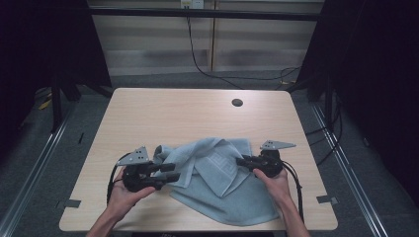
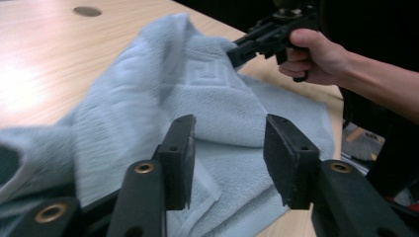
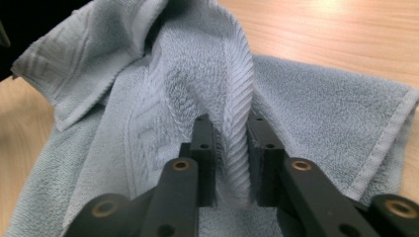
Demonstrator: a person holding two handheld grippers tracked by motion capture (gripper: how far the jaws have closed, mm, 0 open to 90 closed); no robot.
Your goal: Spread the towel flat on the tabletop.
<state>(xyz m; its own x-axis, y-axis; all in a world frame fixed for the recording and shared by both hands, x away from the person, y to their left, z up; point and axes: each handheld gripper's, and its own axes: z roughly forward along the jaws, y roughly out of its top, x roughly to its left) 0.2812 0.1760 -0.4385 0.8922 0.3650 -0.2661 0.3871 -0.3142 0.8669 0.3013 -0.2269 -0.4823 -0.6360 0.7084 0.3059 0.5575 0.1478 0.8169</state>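
Dark curtains flank a pale wooden table [image 1: 148,113], which has a round cable hole [image 1: 237,102] at about 1 o'clock of its middle. A light blue towel [image 1: 217,182] lies rumpled over the near half of that table, spread from roughly 7 o'clock to 5 o'clock, with a raised fold running across its top and a woven key pattern showing on the flap.

At the towel's 9 o'clock edge sits the left gripper [image 1: 170,173], held in the person's left hand [image 1: 123,192]. In the left gripper view its 2 jaws stand wide apart with nothing between them, and the towel [image 2: 207,98] lies straight ahead and just below them, its nearest layer running beneath the pads.

At 3 o'clock of the towel is the right gripper [image 1: 243,161], held in the right hand [image 1: 274,180]. The right gripper view shows its jaws drawn narrow and pinching a ribbed ridge of the towel [image 3: 237,113], which rises upright from between them toward 12 o'clock.

Since 1 side is already pinned, the left gripper looks the freer and nearer to the loose corner at the towel's 10 o'clock. The fold's long axis runs from 9 to 3 o'clock between the 2 grippers, so I judge a forward reach by the left one would meet cloth first.
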